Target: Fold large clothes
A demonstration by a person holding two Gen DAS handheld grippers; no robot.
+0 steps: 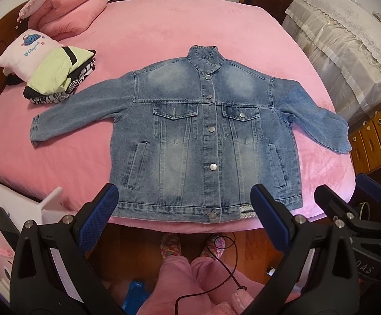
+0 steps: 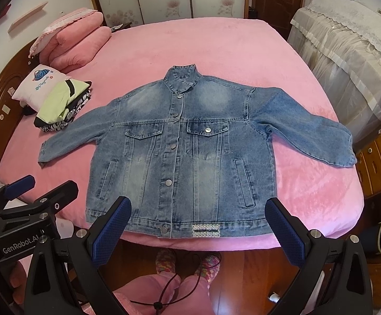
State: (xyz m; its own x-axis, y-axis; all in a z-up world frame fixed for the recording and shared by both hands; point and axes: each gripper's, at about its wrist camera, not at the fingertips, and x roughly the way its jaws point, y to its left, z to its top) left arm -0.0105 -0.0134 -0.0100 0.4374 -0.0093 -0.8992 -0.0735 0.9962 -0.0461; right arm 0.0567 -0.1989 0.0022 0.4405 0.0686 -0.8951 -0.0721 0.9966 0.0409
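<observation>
A blue denim jacket (image 1: 203, 136) lies flat and buttoned, front up, on the pink bed (image 1: 177, 31), collar away from me, both sleeves spread out to the sides. It also shows in the right wrist view (image 2: 185, 152). Its hem sits at the bed's near edge. My left gripper (image 1: 187, 210) is open and empty, held above the hem. My right gripper (image 2: 198, 220) is open and empty, also above the hem. The right gripper shows at the right edge of the left wrist view (image 1: 353, 197); the left gripper shows at the left of the right wrist view (image 2: 43, 183).
A stack of folded clothes (image 1: 59, 78) and pink pillows (image 1: 67, 8) lie at the bed's far left. A lace-covered piece of furniture (image 1: 348, 39) and wooden drawers (image 1: 374, 141) stand to the right. My slippered feet (image 1: 193, 244) are on the wooden floor below.
</observation>
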